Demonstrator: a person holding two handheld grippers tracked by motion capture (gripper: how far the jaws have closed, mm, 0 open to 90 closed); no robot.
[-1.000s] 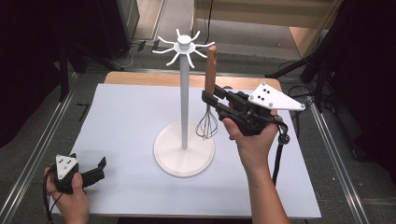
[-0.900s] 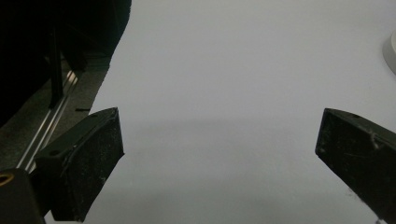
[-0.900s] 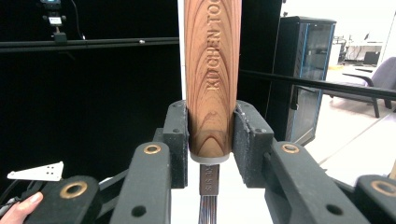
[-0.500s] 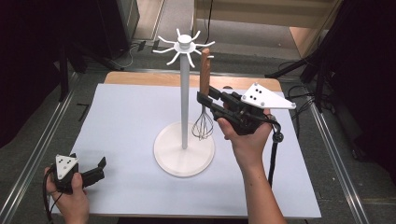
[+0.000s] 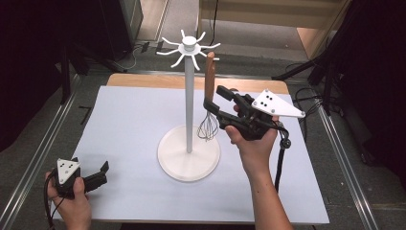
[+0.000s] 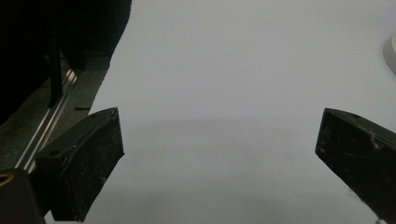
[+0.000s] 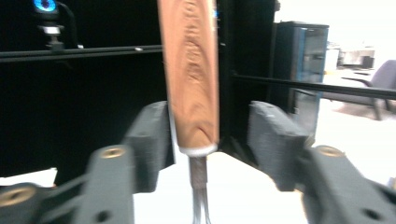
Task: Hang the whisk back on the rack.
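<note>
My right gripper (image 5: 214, 102) is open, its jaws on either side of the whisk (image 5: 208, 103), which hangs just right of the stand (image 5: 189, 91). My left gripper (image 5: 98, 172), also open, rests on the table (image 5: 129, 120) well left of the stand.

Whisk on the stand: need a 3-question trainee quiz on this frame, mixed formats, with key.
1. True or false: the right gripper is clamped on the whisk.
2. The whisk's wooden handle points: A) up, B) down, C) sideways.
3. Fill in: the left gripper is open over the bare white ____.

Key: 1. False: in the right gripper view there are gaps between the jaws and the handle. 2. A. 3. Mat.
</note>
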